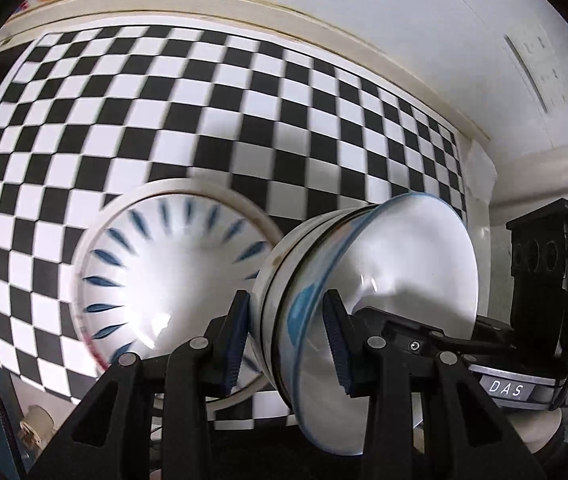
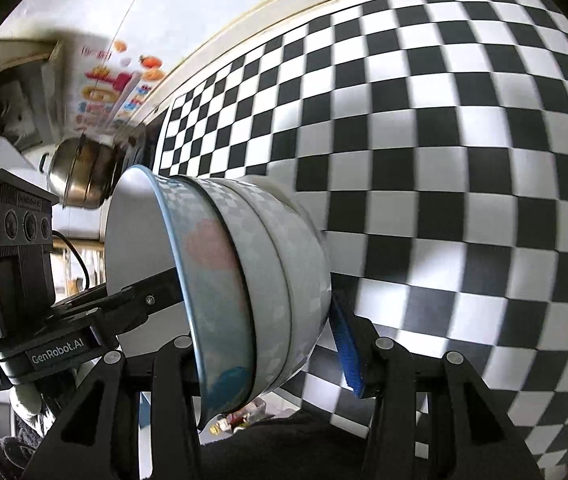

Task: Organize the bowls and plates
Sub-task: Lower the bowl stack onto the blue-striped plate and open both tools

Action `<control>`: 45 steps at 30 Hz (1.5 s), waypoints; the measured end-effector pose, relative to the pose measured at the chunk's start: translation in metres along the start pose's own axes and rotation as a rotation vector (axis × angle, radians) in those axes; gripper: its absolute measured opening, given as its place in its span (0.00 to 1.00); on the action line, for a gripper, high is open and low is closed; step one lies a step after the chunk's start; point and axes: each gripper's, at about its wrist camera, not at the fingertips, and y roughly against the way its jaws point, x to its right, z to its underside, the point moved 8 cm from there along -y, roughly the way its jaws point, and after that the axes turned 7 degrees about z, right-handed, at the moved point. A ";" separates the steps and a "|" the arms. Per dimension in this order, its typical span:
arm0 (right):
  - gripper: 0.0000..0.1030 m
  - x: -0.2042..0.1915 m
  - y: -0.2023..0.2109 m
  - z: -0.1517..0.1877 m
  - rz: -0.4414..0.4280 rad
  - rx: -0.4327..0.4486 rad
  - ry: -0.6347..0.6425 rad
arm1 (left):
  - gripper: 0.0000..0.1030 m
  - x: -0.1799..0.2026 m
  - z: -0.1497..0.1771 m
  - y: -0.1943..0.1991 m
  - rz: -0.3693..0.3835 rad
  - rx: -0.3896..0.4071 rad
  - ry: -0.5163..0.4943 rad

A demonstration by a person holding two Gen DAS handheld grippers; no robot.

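A stack of nested white bowls (image 1: 384,264), the innermost with a blue rim, hangs tilted on its side above the checkered table. My left gripper (image 1: 288,340) is shut on the near wall of the stack, one pad outside and one inside. The right gripper (image 1: 388,316) reaches into the same stack from the right. In the right wrist view the stack (image 2: 268,264) sits between the fingers of my right gripper (image 2: 272,356), shut on its wall, and the left gripper (image 2: 164,288) pokes into the bowl's mouth. A bowl with blue petal marks (image 1: 164,272) rests on the table.
A black-and-white checkered cloth (image 1: 244,100) covers the table, whose cream edge (image 1: 324,24) meets a white wall. A steel pot (image 2: 80,176) stands past the table's far left corner, under colourful wall stickers (image 2: 112,84).
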 end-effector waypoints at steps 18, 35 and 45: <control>0.47 -0.043 -0.080 -0.010 0.010 -0.105 0.082 | 0.33 -0.075 0.009 -0.003 -0.026 -0.003 0.119; 0.47 -0.055 -0.115 -0.013 0.029 -0.139 0.102 | 0.33 -0.097 0.013 -0.009 -0.047 -0.002 0.165; 0.47 -0.056 -0.114 -0.015 0.036 -0.129 0.103 | 0.33 -0.097 0.014 -0.008 -0.049 -0.001 0.160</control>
